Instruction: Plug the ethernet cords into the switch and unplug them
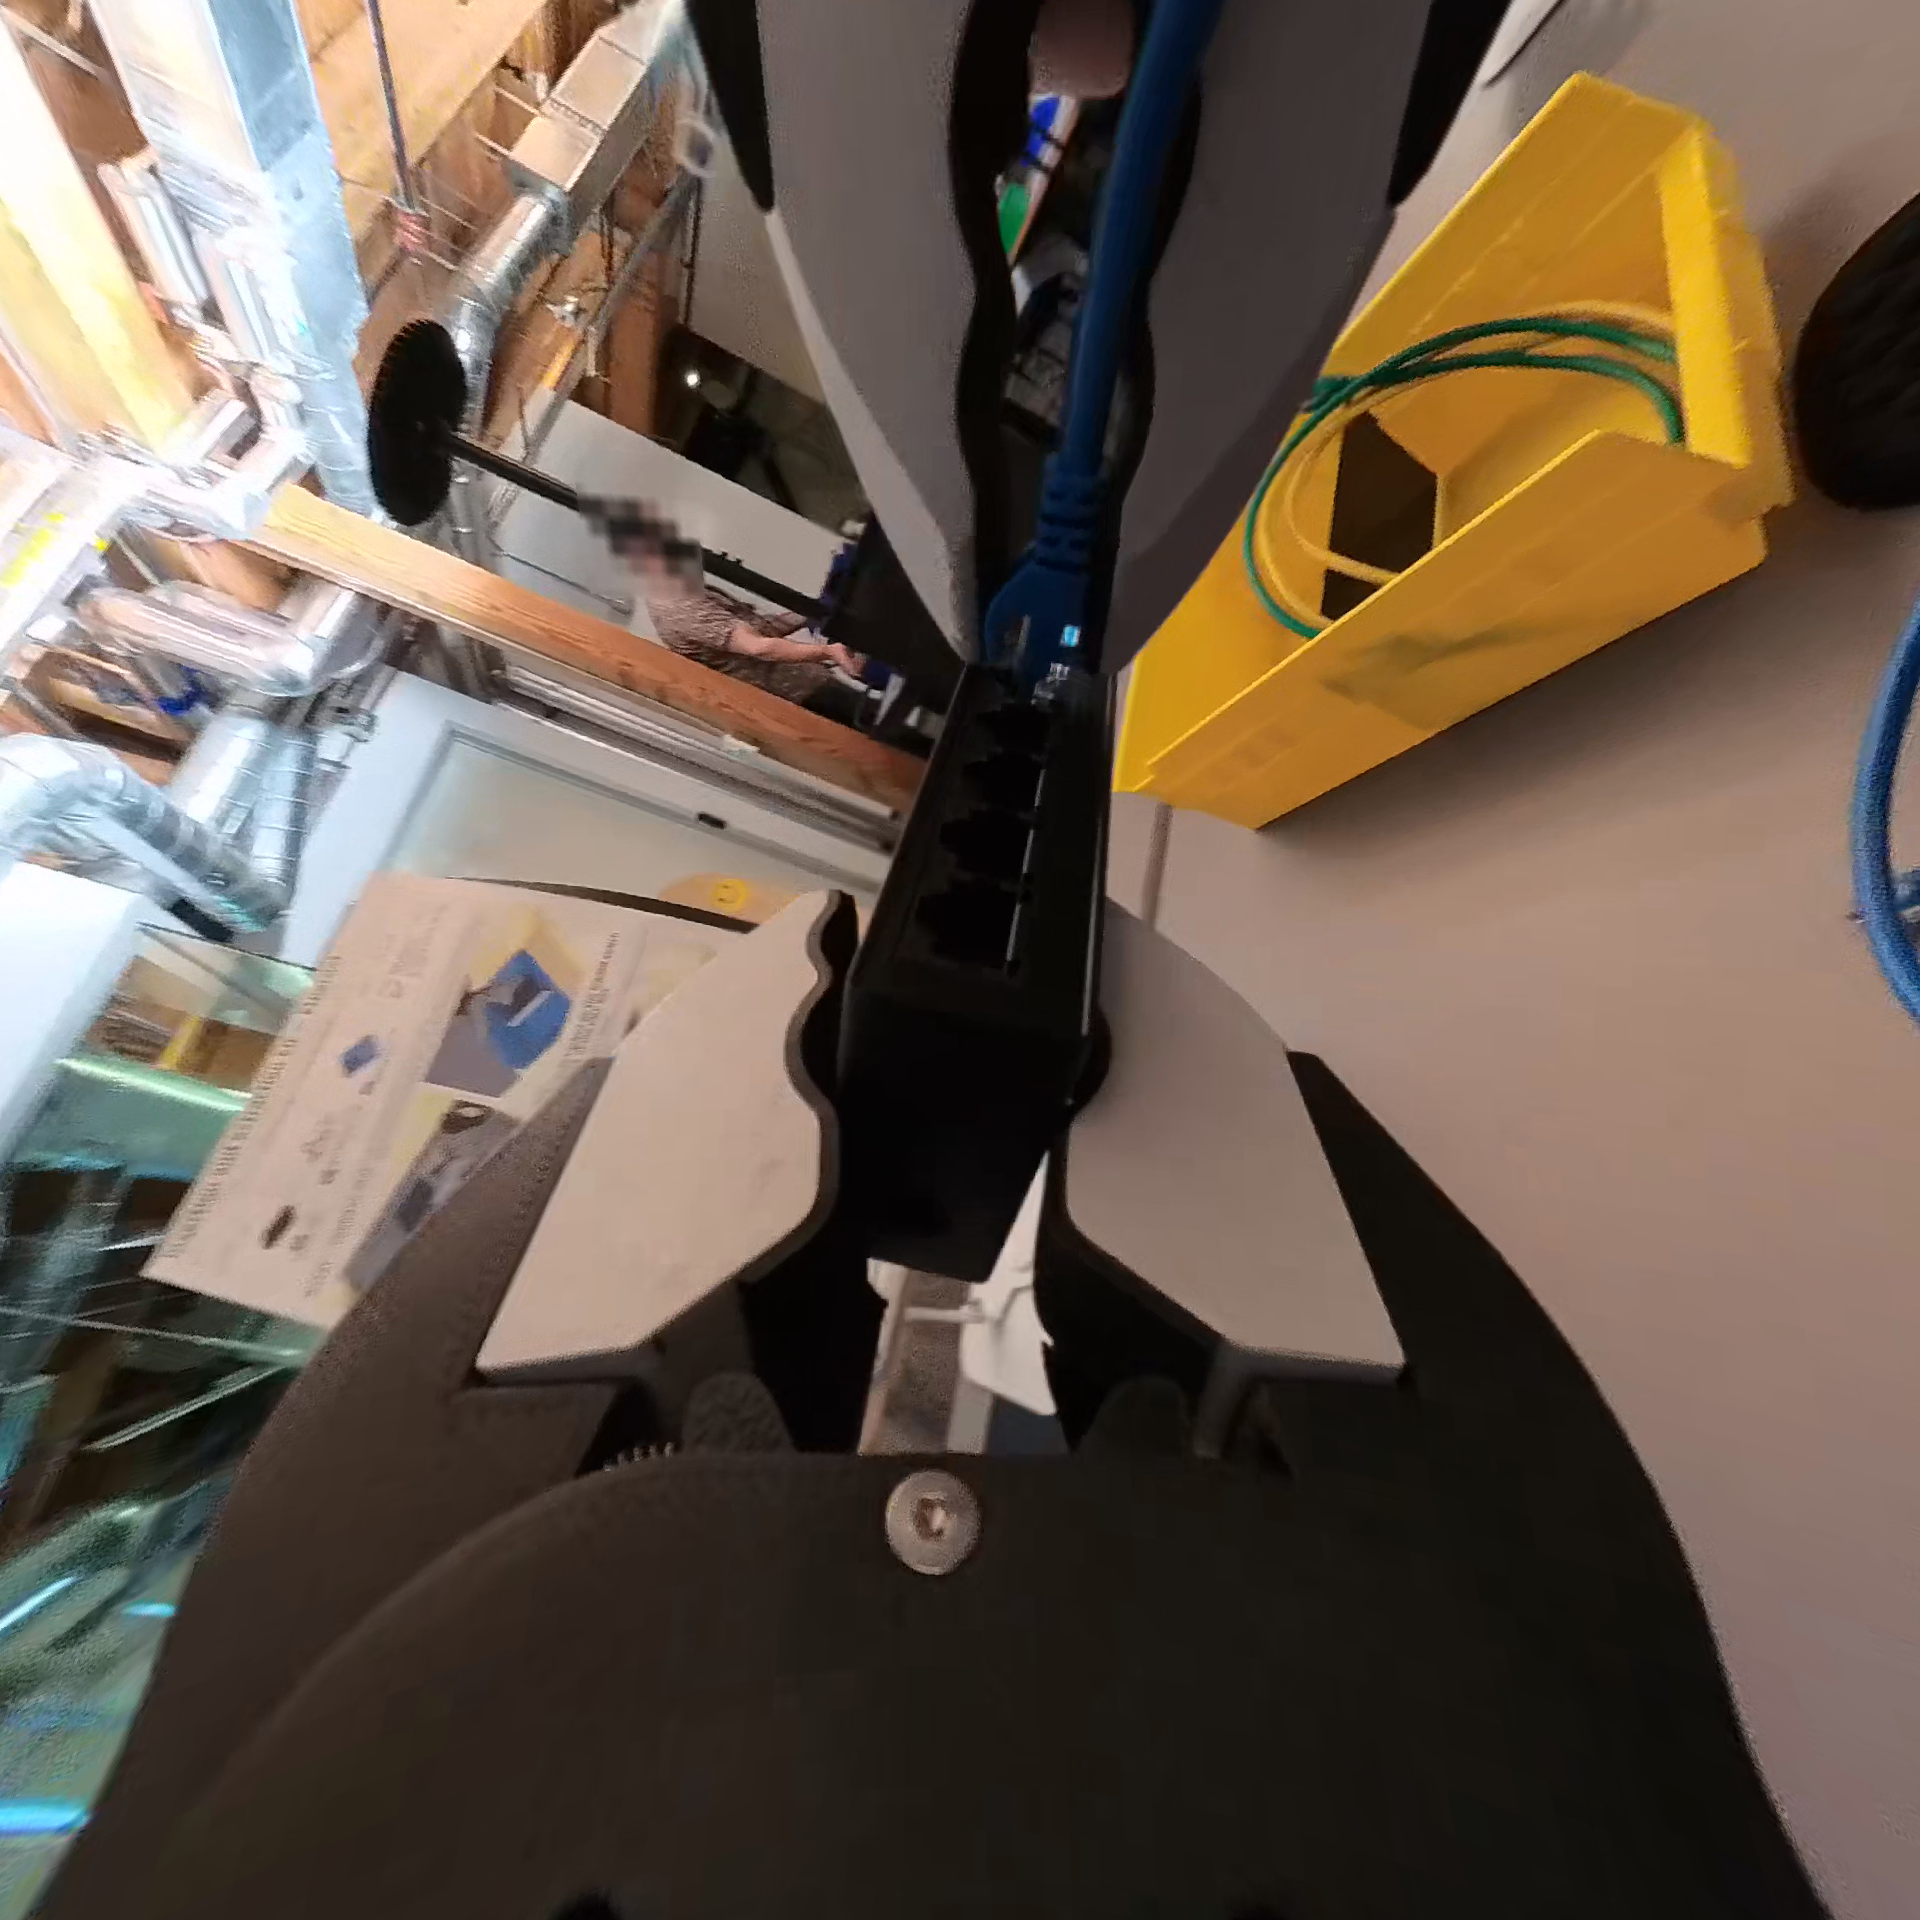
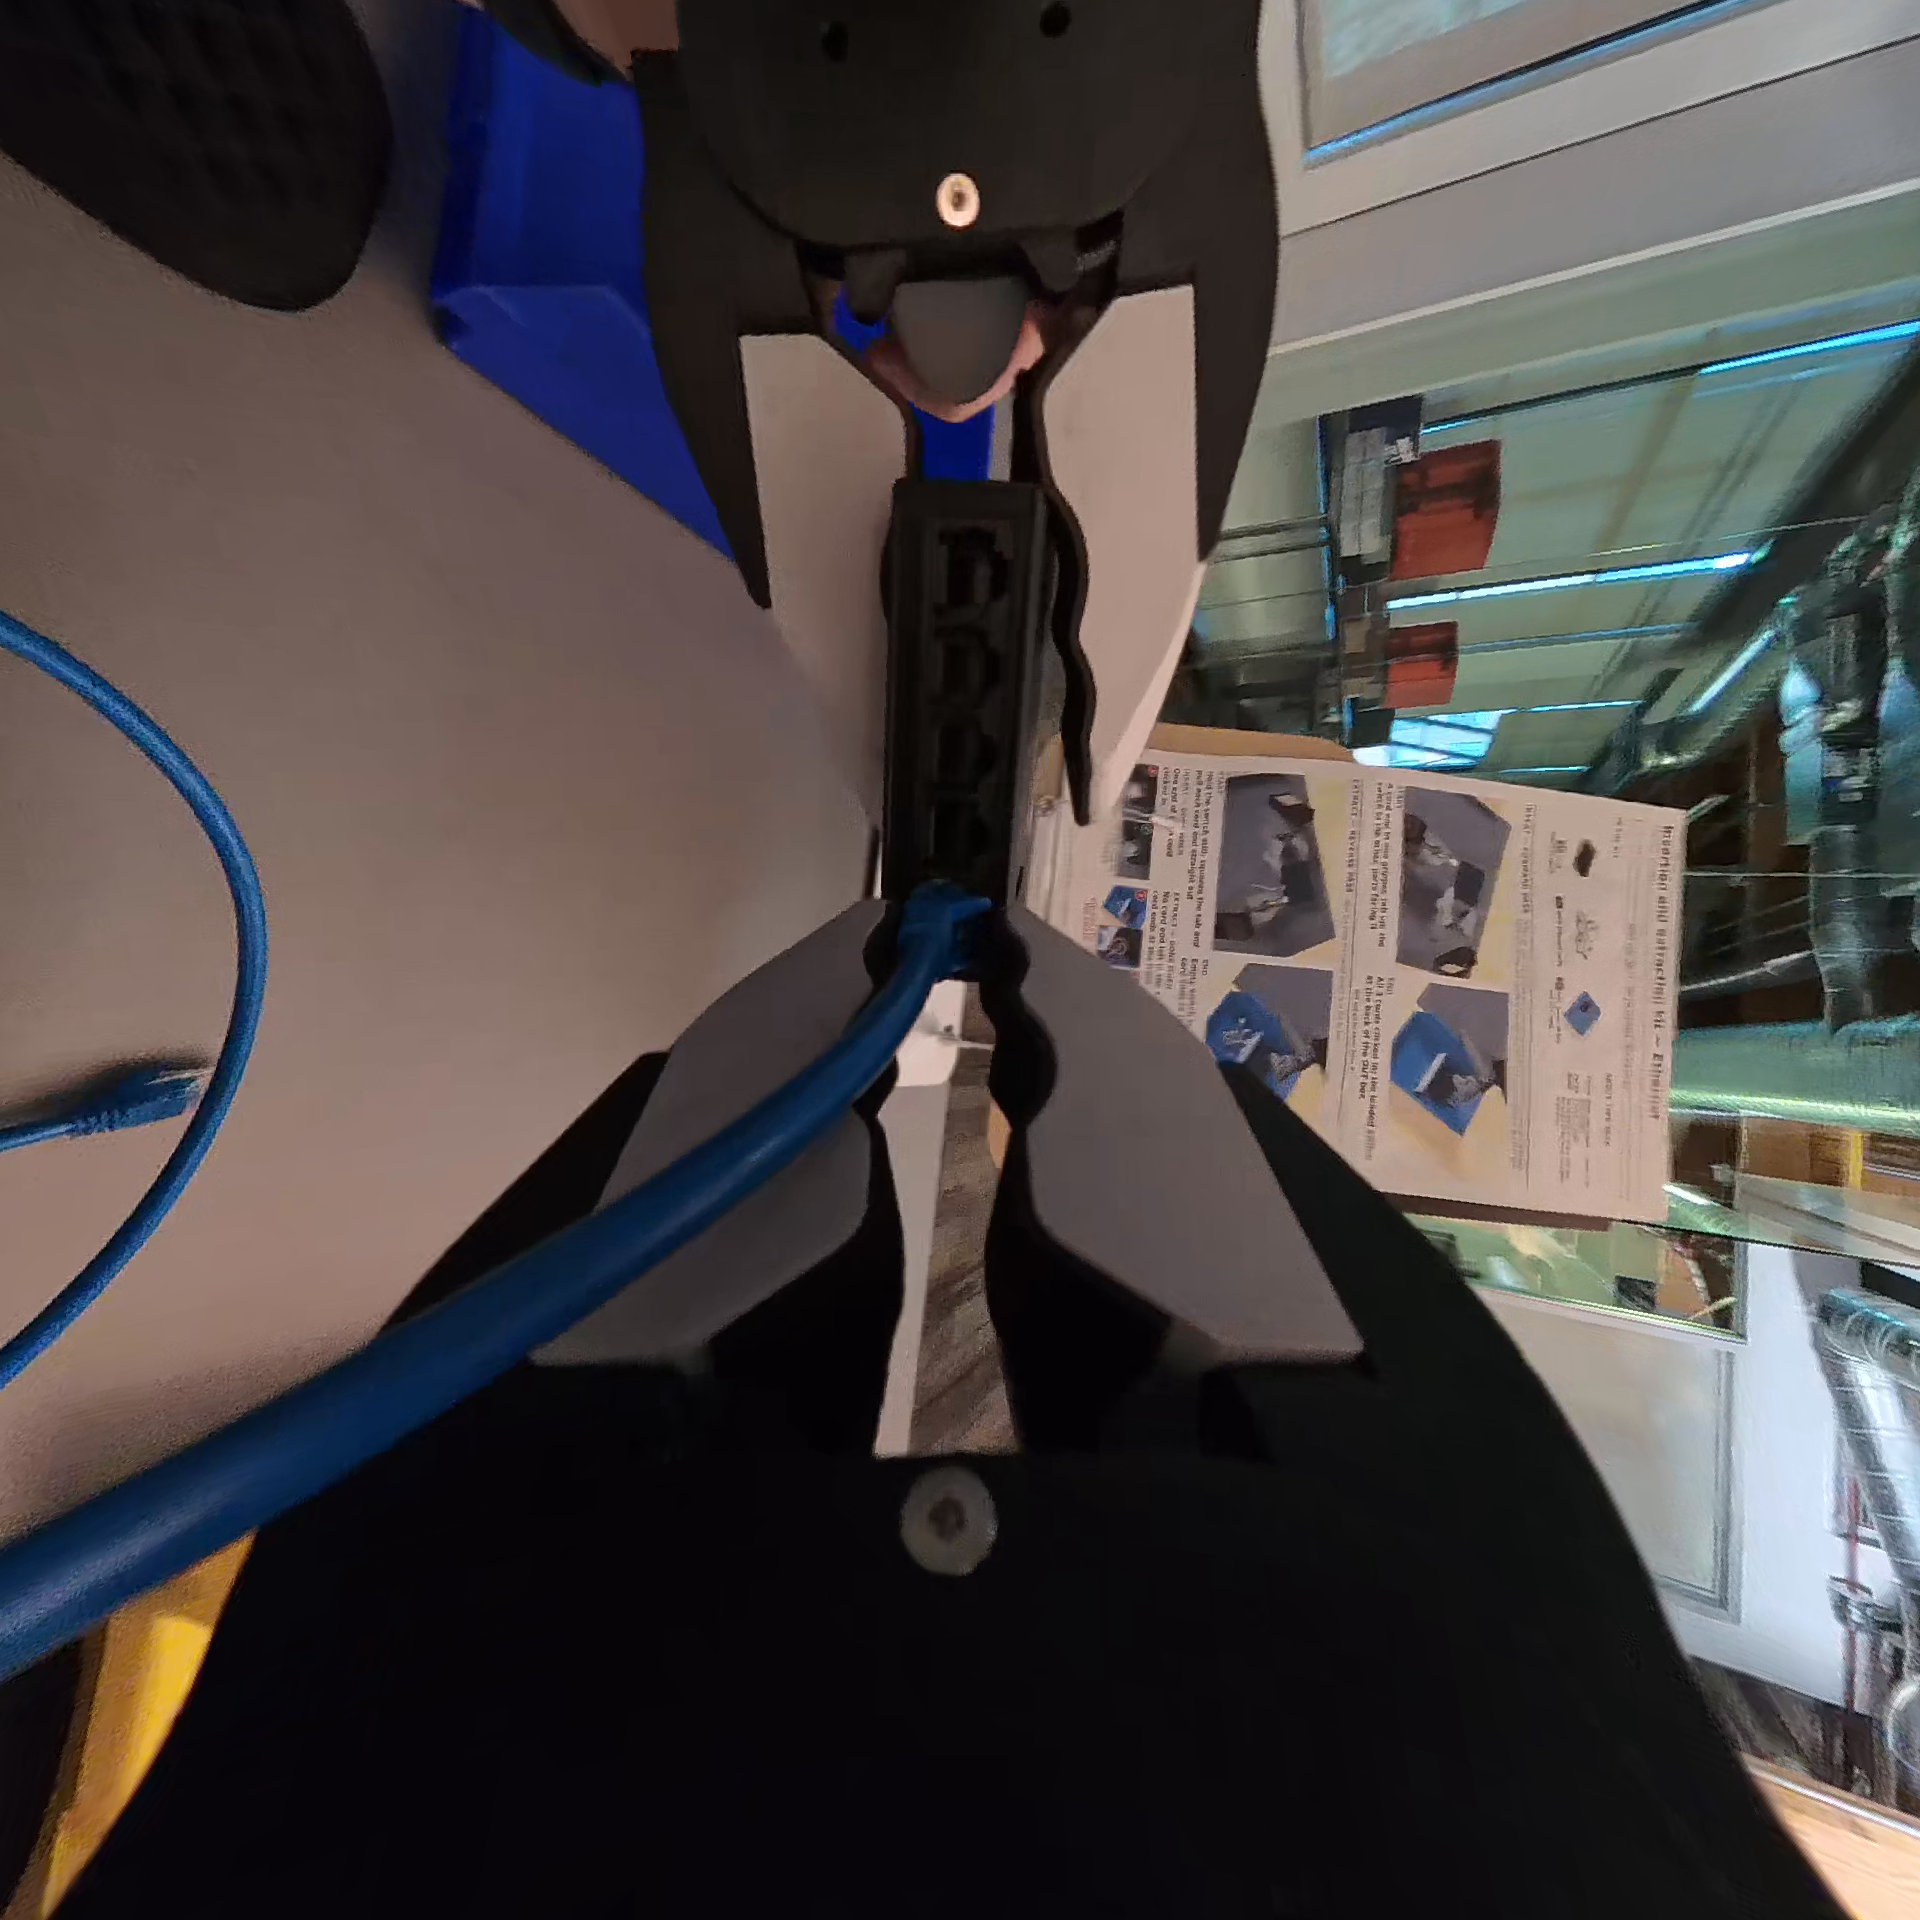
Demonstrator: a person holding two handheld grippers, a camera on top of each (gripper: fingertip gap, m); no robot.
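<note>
**Operator:** My left gripper [image 1: 951, 1039] is clamped on the black switch [image 1: 961, 1029], one finger on each broad face, holding it off the grey tabletop [image 1: 1507, 1143] with its row of ports turned toward the other tool.

**Second:** And your right one?

**Operator:** The right gripper [image 2: 961, 940] is pinched narrow on the blue ethernet cord [image 2: 644, 1205], just behind the plug [image 1: 1049, 634]. The plug sits at the end port of the switch [image 2: 961, 686], the one farthest from the left gripper [image 2: 966, 436]. From the left wrist view the connector looks only partly in, though the blur there keeps me from being sure. The other ports in the row show dark and open.

**Second:** Where does the cord run?

**Operator:** It runs back over my right gripper's left finger and out at the lower left edge of that view. A second blue cord [image 2: 223, 831] loops on the tabletop toward its left edge, its loose plug [image 2: 125, 1107] lying flat near it.

**Second:** Anything else around?

**Operator:** A yellow bin [image 1: 1475, 499] lies on the tabletop beyond the switch, with thin green and yellow wire [image 1: 1382, 416] coiled inside. A blue bin [image 2: 551, 270] sits near the far edge. A printed instruction sheet [image 2: 1382, 987] stands past the tabletop's edge.
</note>
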